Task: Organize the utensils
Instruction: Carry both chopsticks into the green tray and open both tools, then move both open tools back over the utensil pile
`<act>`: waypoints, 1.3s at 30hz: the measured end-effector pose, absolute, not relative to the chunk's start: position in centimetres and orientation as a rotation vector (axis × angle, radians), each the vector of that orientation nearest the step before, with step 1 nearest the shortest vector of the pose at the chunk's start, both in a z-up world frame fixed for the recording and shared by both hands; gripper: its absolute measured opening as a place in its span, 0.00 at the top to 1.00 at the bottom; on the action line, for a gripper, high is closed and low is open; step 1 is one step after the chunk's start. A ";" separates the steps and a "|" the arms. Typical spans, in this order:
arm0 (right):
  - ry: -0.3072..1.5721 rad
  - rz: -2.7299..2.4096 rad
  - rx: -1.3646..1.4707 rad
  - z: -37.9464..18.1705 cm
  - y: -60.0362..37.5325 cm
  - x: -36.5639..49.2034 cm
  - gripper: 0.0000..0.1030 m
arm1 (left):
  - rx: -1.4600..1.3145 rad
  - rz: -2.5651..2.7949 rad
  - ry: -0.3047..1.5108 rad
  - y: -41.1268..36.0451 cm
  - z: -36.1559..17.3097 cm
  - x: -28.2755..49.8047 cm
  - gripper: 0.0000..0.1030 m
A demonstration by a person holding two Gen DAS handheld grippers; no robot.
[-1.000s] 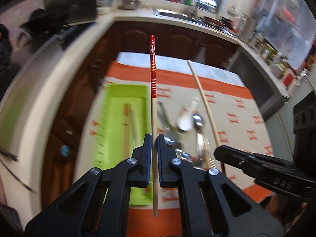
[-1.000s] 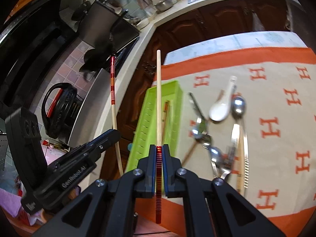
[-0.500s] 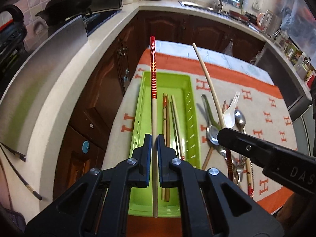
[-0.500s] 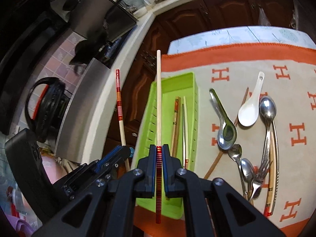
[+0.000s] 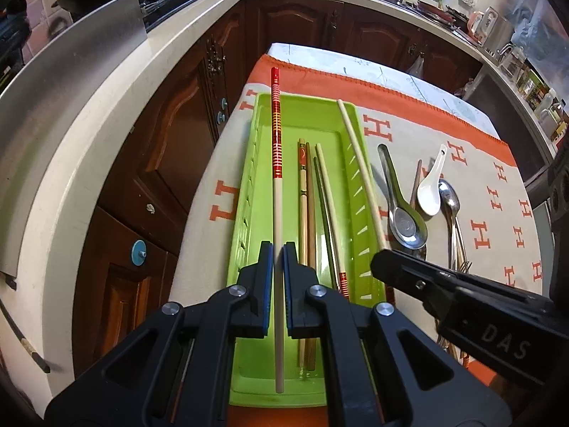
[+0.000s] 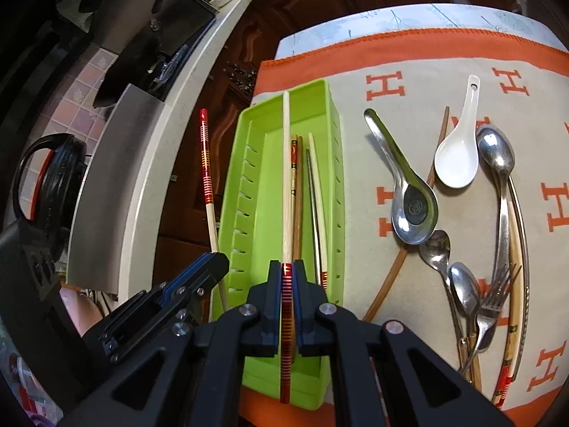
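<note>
My left fingers (image 5: 278, 249) and right fingers (image 6: 288, 267) each pinch one red-banded chopstick (image 5: 276, 135) above the green tray (image 5: 245, 192) on the table, so next both should lower and release them beside the chopsticks already inside.

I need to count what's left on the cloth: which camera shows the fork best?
The right wrist view: the fork lies in full sight among the spoons. In the left wrist view the right tool hides all but its prongs.
</note>
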State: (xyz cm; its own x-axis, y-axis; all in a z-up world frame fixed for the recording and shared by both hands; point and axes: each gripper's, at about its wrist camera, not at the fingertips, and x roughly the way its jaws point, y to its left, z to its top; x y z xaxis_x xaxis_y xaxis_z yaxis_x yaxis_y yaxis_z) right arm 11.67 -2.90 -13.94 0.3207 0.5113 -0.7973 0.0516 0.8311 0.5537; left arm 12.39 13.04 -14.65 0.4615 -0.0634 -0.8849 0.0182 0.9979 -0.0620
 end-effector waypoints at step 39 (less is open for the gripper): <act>1.033 0.236 0.535 -9.6 -10.3 7.9 0.72 | -0.027 -0.100 0.974 7.8 -9.1 8.4 0.51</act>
